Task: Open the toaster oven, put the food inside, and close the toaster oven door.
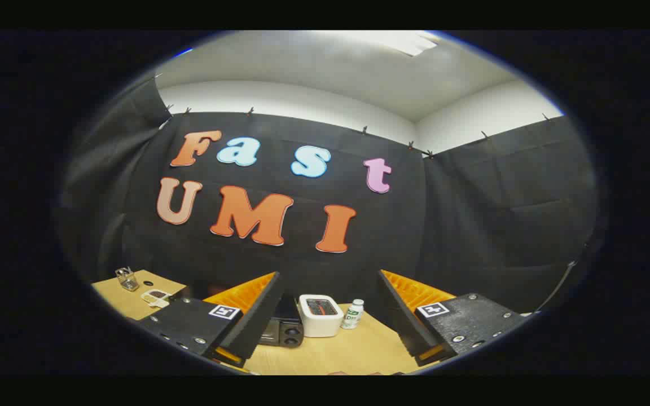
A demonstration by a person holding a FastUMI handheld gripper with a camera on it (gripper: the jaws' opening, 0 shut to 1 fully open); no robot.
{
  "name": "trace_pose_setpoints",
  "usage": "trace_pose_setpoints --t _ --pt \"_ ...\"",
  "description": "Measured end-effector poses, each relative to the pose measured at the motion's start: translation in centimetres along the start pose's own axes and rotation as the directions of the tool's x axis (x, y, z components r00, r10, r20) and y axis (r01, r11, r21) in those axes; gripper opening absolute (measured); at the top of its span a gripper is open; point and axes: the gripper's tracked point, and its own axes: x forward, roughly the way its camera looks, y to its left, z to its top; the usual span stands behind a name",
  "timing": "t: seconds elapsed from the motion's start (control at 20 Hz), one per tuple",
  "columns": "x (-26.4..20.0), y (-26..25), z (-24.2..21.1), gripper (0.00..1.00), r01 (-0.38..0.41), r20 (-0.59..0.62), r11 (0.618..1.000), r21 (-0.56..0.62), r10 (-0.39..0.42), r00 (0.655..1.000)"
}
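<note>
- The gripper (328, 327) is spread wide, its two fingers well apart and holding nothing; it points out over the wooden table (353, 352) with the booth's cloth wall behind.
- Just ahead of the fingers, partly hidden behind the left one, stands the toaster oven (284, 326); its dark front with two round knobs faces the gripper; whether the door is shut or ajar I cannot tell, since the finger covers most of it.
- Risk, as I judge it: the handle is out of sight behind the left finger; an approach from this angle could knock the oven's body or slide it along the table rather than catch the door.
- Touching or just beside the oven stands a white box (320, 314) with a dark panel on top; beside that a small white bottle (352, 313); both are near enough that a wide sweep of the open fingers might tip the bottle.
- What counts as the food I cannot tell; what the white box and bottle hold cannot be made out.
- Well apart, on a second tabletop, sits a clear glass container (127, 278), contents unclear, and a small flat dish (156, 296) nearer the gripper.
</note>
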Motion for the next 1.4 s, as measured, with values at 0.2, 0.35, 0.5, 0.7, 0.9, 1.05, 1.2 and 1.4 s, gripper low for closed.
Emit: trace_pose_setpoints --t 0.2,0.35,0.5,0.7,0.9,1.05,1.2,1.4 --pt "1.2 1.4 0.4 0.98 -0.010 -0.013 0.999 0.040 0.011 1.000" --pt "2.1 2.4 -0.4 0.98 -0.023 -0.045 0.996 0.090 0.028 0.999" --pt "3.0 3.1 -0.5 0.98 -0.038 -0.054 0.990 0.132 0.046 0.997" --pt "3.6 3.1 0.0 0.98 -0.034 -0.043 0.988 0.150 0.040 0.998" --pt "4.1 3.1 -0.4 0.98 -0.040 -0.058 0.986 0.159 0.050 0.997" --pt "4.5 3.4 -1.4 0.98 -0.047 -0.085 0.982 0.181 0.063 0.994" --pt "4.9 4.7 -2.3 0.98 -0.070 -0.102 0.981 0.183 0.090 0.991" --pt "5.5 7.3 -4.6 0.98 -0.121 -0.158 0.976 0.181 0.150 0.976"
